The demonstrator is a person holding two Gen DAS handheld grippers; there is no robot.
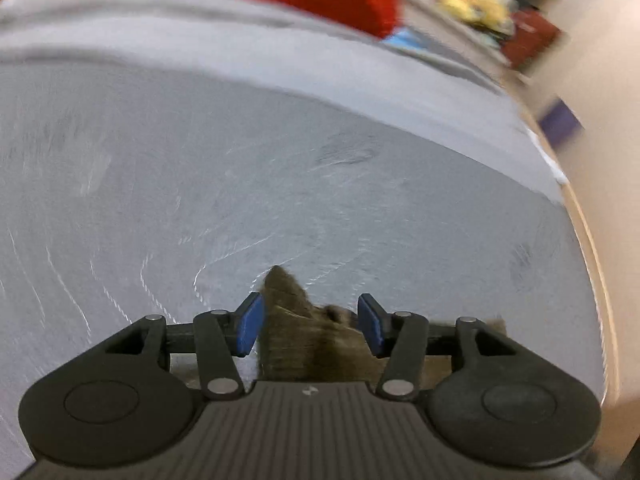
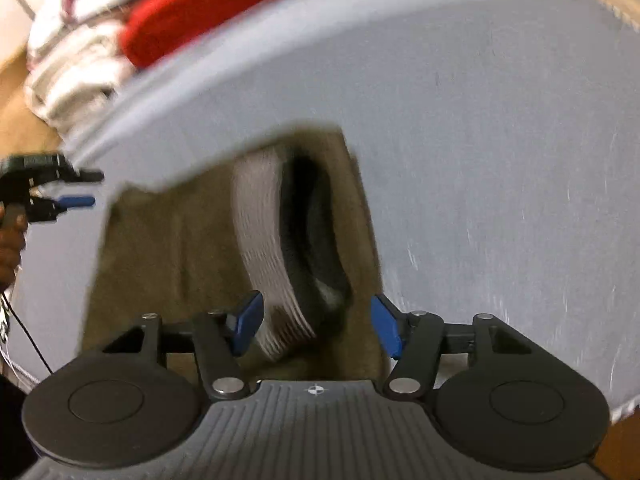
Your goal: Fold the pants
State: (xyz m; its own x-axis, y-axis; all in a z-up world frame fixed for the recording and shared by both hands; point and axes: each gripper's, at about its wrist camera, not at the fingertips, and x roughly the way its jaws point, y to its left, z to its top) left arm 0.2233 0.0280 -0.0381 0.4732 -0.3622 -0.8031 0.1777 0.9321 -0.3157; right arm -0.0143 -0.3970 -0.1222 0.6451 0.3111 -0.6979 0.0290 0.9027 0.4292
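The olive pants (image 2: 168,248) lay in the lower centre of the frame on the grey table (image 2: 500,160), waistband open, apparently only partly folded. Both the left hand-held gripper (image 1: 311,326) and right hand-held gripper (image 2: 318,326) stood spread, pinching nothing.

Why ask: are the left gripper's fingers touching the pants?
Cannot tell. In the left wrist view the pants lie between the blue fingers; blur hides any contact.

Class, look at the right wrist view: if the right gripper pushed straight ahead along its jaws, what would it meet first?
Most likely the pants, at the striped waistband lining lying between the open jaws of the right gripper; blur leaves depth uncertain.
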